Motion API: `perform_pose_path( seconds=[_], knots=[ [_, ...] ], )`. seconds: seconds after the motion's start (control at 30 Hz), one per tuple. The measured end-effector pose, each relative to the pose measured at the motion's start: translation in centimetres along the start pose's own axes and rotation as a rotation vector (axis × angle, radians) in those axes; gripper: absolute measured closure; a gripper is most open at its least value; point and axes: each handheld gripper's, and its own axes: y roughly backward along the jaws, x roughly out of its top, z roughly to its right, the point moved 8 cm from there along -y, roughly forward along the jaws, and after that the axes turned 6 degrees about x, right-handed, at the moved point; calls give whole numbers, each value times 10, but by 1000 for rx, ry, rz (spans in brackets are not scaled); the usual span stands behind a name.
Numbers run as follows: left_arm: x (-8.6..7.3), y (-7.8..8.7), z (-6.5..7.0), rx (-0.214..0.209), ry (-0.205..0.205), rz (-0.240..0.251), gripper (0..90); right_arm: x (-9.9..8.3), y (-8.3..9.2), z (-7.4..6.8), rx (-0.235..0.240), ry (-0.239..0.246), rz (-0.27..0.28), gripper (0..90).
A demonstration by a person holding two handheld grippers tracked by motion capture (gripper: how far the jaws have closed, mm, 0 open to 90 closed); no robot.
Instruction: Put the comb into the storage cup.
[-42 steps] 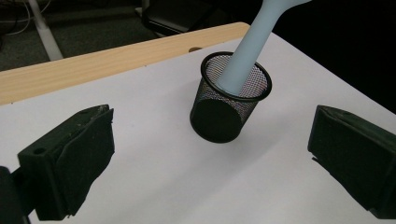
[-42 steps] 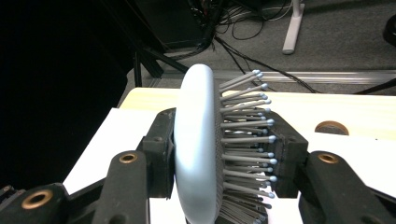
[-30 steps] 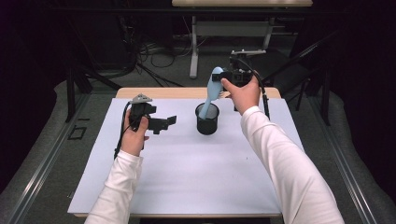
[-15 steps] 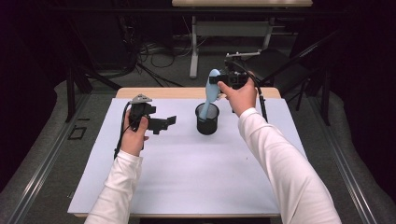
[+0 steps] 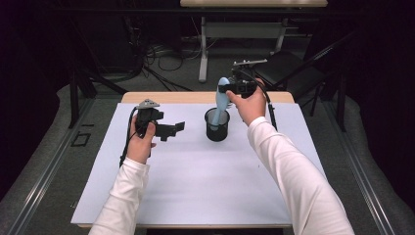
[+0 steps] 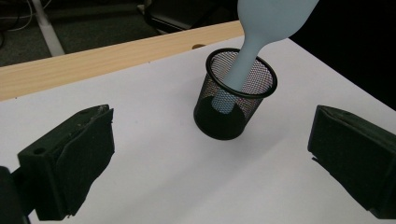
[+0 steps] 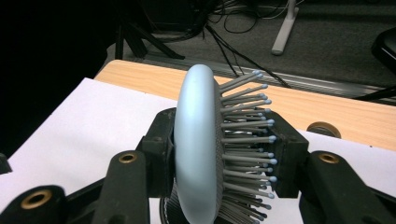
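A light blue hairbrush (image 5: 222, 98) stands handle-down in a black mesh cup (image 5: 217, 125) near the back middle of the white table cover. My right gripper (image 5: 228, 89) is shut on the brush head (image 7: 205, 144), one pad on its smooth back and the other against the bristles. In the left gripper view the brush handle (image 6: 236, 74) reaches down inside the cup (image 6: 233, 100). My left gripper (image 5: 177, 128) is held to the left of the cup, open, with nothing between its jaws, pointing toward the cup.
The white cover (image 5: 195, 186) spreads over a wooden table whose bare edge (image 5: 186, 97) shows at the back. Beyond the table lie cables, a desk leg and dark floor.
The right hand with the brush has shifted slightly; the brush stays in the cup. The left hand has kept still.
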Motion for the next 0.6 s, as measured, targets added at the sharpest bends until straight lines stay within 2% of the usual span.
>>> perform_pose_path(
  seconds=[0.2,0.6],
  knots=[
    [0,0,1,-1,5,-1,7,-3,-3,2,-20,32,-4,511],
    [-1,0,0,0,10,-1,7,-12,-13,1,-39,61,-28,509]
  ],
)
